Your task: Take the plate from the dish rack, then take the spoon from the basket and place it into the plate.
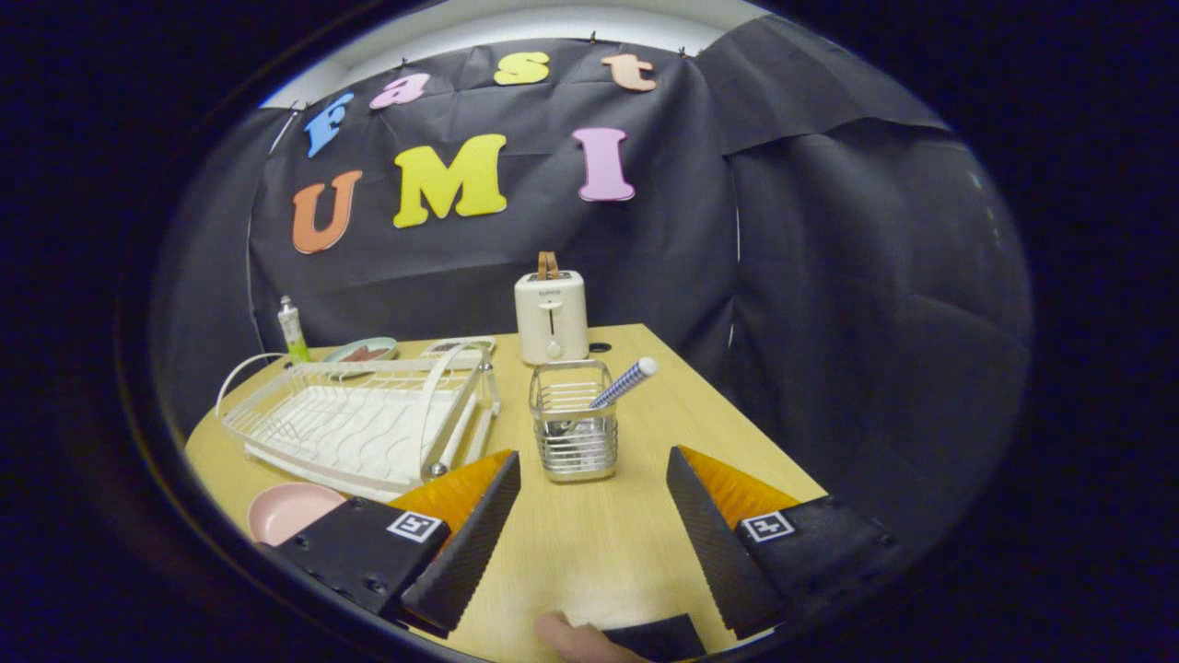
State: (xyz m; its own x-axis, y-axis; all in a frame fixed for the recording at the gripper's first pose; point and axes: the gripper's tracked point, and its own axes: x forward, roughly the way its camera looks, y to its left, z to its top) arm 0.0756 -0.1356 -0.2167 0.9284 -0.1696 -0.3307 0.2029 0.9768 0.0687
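Wire basket holds spoon; toaster logo unreadable; tool open, empty.

The gripper has ridged wedge fingers on black screwed blocks (square tags on top).

**One fisheye camera on the tool, facing forward over the desk**

The camera sits on the tool and looks forward along its two spread fingers, slightly down on the desk. It is low and near. The wire basket stands just ahead between the fingers, the booth wall far beyond.
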